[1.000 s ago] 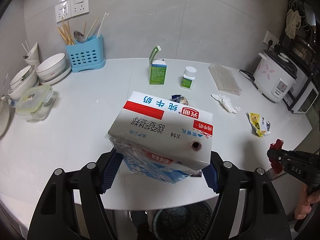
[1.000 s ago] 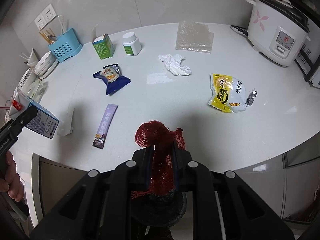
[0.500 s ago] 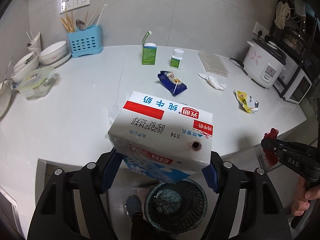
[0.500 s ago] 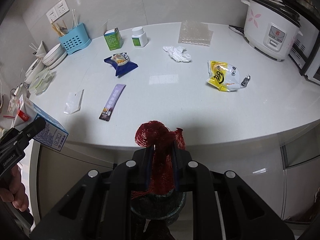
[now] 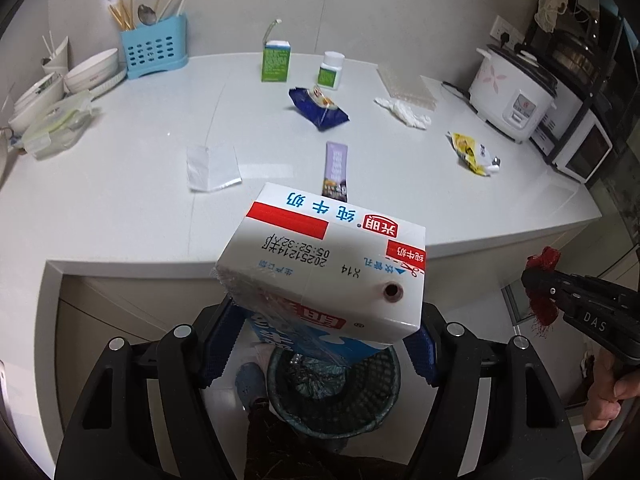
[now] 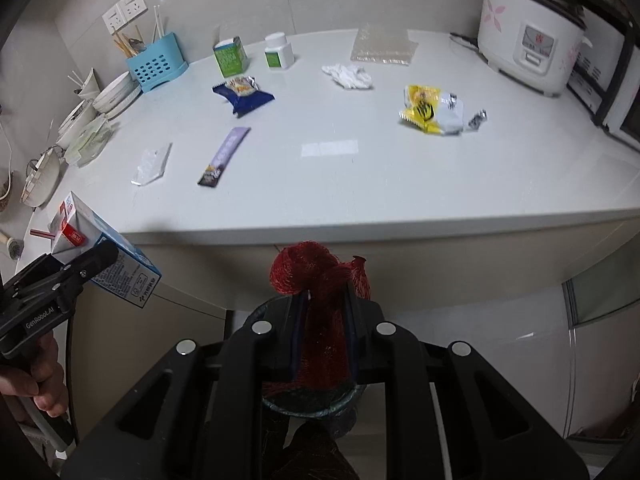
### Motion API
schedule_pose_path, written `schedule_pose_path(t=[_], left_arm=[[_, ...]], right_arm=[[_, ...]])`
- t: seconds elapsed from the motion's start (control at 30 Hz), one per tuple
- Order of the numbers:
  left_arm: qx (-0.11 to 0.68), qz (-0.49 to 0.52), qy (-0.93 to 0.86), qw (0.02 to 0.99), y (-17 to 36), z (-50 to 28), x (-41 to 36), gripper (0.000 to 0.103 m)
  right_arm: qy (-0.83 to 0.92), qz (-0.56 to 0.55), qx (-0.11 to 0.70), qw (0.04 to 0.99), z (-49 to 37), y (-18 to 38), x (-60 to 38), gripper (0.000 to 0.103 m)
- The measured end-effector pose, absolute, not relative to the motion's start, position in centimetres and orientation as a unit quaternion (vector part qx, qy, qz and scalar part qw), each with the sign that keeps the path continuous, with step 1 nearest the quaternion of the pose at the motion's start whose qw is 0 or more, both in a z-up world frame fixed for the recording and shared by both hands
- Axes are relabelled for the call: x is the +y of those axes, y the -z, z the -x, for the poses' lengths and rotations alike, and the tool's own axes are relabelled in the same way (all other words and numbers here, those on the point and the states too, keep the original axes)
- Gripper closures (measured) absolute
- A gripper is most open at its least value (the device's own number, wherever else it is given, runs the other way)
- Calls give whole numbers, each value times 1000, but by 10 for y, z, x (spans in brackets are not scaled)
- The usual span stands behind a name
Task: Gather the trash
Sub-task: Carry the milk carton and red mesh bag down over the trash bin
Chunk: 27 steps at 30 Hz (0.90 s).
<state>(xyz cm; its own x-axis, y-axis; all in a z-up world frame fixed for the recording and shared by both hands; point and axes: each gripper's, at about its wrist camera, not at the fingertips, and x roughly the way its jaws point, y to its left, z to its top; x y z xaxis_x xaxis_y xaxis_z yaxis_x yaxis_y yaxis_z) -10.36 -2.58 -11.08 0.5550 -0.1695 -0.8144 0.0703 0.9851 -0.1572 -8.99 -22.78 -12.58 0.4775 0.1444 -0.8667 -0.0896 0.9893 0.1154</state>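
My left gripper (image 5: 320,344) is shut on a white, red and blue milk carton (image 5: 328,268), held off the counter above a dark mesh waste bin (image 5: 332,392) on the floor. The carton (image 6: 108,256) and left gripper (image 6: 60,280) also show at the left of the right wrist view. My right gripper (image 6: 326,324) is shut on a bunch of red mesh netting (image 6: 312,272), with the bin (image 6: 316,400) partly hidden below it. In the left wrist view the right gripper (image 5: 560,292) with the netting (image 5: 542,276) is at the right.
On the white counter (image 5: 120,200) lie a purple sachet (image 5: 336,168), blue snack bag (image 5: 320,110), yellow wrapper (image 5: 472,152), crumpled tissue (image 5: 404,110), clear plastic piece (image 5: 212,168), green carton (image 5: 275,60) and small bottle (image 5: 331,70). Rice cooker (image 5: 512,96), utensil holder (image 5: 154,48) and bowls (image 5: 92,70) stand behind.
Both grippers have drawn back from the counter past its front edge and lowered, each keeping its load. The waste bin has come into full view beneath them.
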Motion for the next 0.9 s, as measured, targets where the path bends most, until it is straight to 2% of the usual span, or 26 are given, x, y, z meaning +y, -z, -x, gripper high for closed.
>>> schedule_pose_path(t=[0.5, 0.9], left_arm=[[511, 45, 78, 855, 182, 129, -38, 33], [544, 36, 92, 834, 229, 135, -66, 33]], right_arm=[[-87, -18, 532, 842, 116, 196, -210, 87], [-76, -14, 549, 832, 126, 219, -219, 87]])
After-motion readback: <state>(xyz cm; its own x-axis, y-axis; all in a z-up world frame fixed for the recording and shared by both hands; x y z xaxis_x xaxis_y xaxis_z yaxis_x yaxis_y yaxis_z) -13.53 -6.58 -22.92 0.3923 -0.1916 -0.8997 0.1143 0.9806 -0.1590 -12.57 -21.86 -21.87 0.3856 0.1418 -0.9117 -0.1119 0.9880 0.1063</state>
